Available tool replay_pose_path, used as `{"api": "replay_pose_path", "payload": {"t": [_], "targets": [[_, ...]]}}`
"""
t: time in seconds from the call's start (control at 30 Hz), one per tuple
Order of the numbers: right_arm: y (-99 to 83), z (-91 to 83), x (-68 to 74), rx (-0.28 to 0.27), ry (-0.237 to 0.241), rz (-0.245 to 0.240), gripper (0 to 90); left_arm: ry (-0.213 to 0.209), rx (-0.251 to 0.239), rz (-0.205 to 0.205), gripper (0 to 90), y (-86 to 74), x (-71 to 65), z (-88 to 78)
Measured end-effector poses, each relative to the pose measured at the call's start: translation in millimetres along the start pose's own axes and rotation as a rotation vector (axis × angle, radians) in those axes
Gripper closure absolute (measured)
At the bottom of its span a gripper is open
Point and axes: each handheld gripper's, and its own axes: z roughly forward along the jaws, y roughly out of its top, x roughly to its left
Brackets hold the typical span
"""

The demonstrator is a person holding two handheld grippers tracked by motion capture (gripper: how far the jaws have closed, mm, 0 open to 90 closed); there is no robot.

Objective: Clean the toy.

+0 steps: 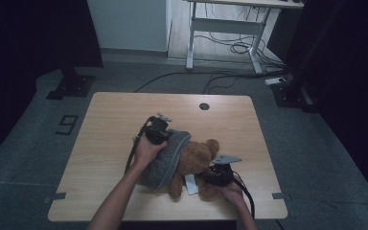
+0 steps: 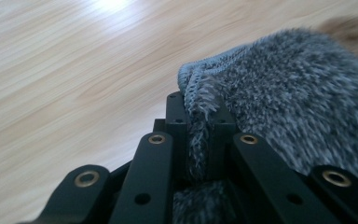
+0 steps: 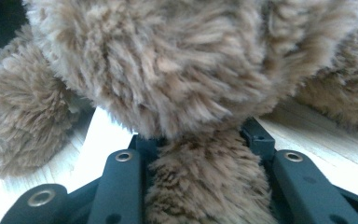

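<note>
A brown teddy bear (image 1: 197,160) lay on its back just right of the middle of the high view, on the wooden table (image 1: 110,124), with a grey fleece blanket (image 1: 168,155) draped over its left part. The left gripper (image 1: 159,129), at the centre of that view, was pinching the blanket's stitched hem (image 2: 196,93): in the left gripper view the jaws stood pressed together with only the fuzzy fabric between them. That hold probably served to draw the cover across the toy, though whether it was going on or coming off I cannot tell.

The right gripper (image 1: 216,173), lower right of centre, was clamped on a plush limb (image 3: 205,182), its jaws spread no wider than the fur they squeezed; this grip looked meant to anchor the bear while the cloth was pulled. A white tag (image 1: 190,184) lay at the toy's lower edge.

Counted: one bear, one blanket, one tag, two grippers, one table.
</note>
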Motion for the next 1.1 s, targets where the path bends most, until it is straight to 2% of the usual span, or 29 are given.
{"api": "replay_pose_path", "payload": {"t": [0.07,0.1,0.2,0.27,0.37,0.43,0.5,0.53,0.63,0.73,0.83,0.87,0.93,0.97,1.07,1.1], "targets": [[0.0,0.0,-0.1,0.001,0.000,0.000,60.0,-0.009,-0.020,-0.044,82.4,-14.0,15.1,-5.7],[0.0,-0.1,-0.2,0.002,-0.001,0.002,60.0,0.005,-0.023,-0.066,82.4,-24.2,24.7,-8.1],[0.0,-0.2,-1.4,0.003,-0.001,0.015,60.1,0.007,0.000,-0.116,82.6,-46.2,42.6,-9.7],[0.1,-0.3,-1.8,0.005,0.002,0.023,60.1,-0.007,0.010,-0.145,82.6,-60.9,49.5,-8.3],[0.1,-0.1,-1.5,0.003,-0.001,0.017,60.2,-0.026,0.036,-0.168,82.6,-75.6,52.4,-1.4],[0.2,0.2,-0.7,0.001,-0.005,0.015,60.4,-0.085,0.041,-0.219,82.6,-80.6,53.4,4.2],[0.5,0.6,0.9,0.000,-0.016,0.003,61.0,-0.152,0.018,-0.262,82.9,-82.4,53.7,8.1],[0.7,0.9,1.7,0.001,-0.021,-0.001,61.4,-0.209,-0.002,-0.284,83.2,-83.1,53.6,10.6],[1.2,1.7,3.5,-0.001,-0.034,-0.023,62.7,-0.314,-0.028,-0.321,83.9,-84.2,51.5,17.4],[1.8,1.3,4.1,-0.012,-0.048,-0.028,63.7,-0.369,-0.062,-0.340,84.1,-83.5,49.1,19.1],[5.2,0.8,6.5,-0.027,-0.076,-0.059,64.5,-0.408,-0.128,-0.353,84.2,-76.0,50.1,11.6],[8.1,1.3,7.3,-0.035,-0.086,-0.074,64.7,-0.411,-0.145,-0.352,84.2,-72.6,50.5,8.7],[15.0,3.0,7.3,-0.052,-0.108,-0.097,64.7,-0.379,-0.181,-0.319,84.1,-60.7,51.0,-1.4],[18.1,4.2,6.8,-0.059,-0.121,-0.108,64.6,-0.341,-0.208,-0.291,84.1,-52.6,51.3,-8.1],[30.5,10.7,3.3,-0.079,-0.188,-0.144,64.1,-0.287,-0.262,-0.252,83.8,-38.6,54.1,-18.4],[33.4,13.4,1.1,-0.088,-0.205,-0.146,63.8,-0.256,-0.270,-0.238,83.6,-35.6,55.2,-19.1]]}}
